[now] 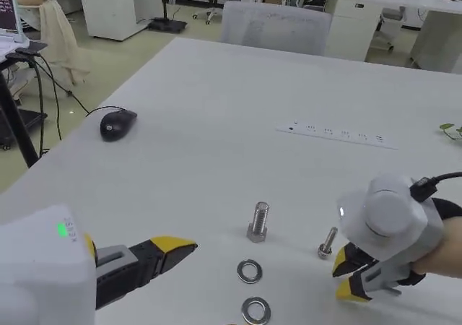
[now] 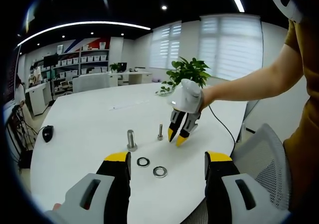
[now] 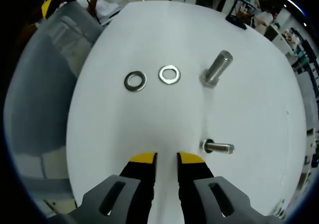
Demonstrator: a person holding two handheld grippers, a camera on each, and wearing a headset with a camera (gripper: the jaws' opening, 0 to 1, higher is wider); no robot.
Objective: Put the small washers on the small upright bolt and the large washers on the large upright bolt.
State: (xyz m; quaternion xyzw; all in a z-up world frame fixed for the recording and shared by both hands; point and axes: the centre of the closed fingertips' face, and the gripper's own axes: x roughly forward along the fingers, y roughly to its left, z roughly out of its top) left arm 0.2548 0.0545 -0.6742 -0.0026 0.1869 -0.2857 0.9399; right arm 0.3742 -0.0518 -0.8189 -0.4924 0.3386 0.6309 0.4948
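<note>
Lying loose at six o'clock of the bare large upright bolt [image 1: 258, 221], two washers [image 1: 249, 271] are waiting, small upright bolt [image 1: 328, 243] also bare; left gripper [image 2: 168, 158] is gaping wide, right gripper [image 3: 167, 158] narrowly apart, both empty.

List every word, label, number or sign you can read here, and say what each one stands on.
No text is readable in any view.
Long white power strip: dark marks beside its sockets, too small to read.
Grey chair back: faint marks, too blurred to read.
Screen at the left edge: what may be lines of text, too small to read.
</note>
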